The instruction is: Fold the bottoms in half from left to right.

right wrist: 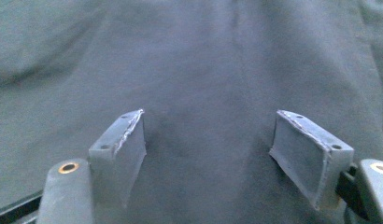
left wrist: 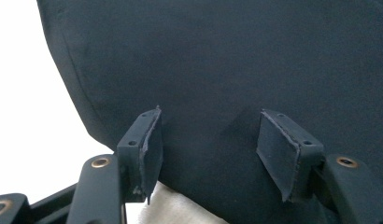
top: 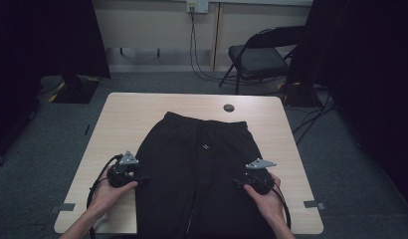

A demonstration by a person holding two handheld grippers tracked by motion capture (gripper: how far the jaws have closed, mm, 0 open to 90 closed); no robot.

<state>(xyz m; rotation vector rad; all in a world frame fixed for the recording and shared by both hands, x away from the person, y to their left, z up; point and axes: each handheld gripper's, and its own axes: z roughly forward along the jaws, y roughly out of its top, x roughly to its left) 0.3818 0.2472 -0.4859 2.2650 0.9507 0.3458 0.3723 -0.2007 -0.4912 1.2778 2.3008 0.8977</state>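
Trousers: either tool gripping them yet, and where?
Nothing held. Left tool and right tool stand open over the black trousers, at their side edges.

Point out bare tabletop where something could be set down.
Free: the table strip behind the black trousers' waistband, around the grommet, and both side margins. Crowded: the near half, where the left gripper and right gripper flank the trousers.

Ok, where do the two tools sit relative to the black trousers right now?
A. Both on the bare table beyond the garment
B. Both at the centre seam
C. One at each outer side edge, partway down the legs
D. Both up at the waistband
C: in the high view the left tool and right tool flank the black trousers at their outer edges, well below the waistband.
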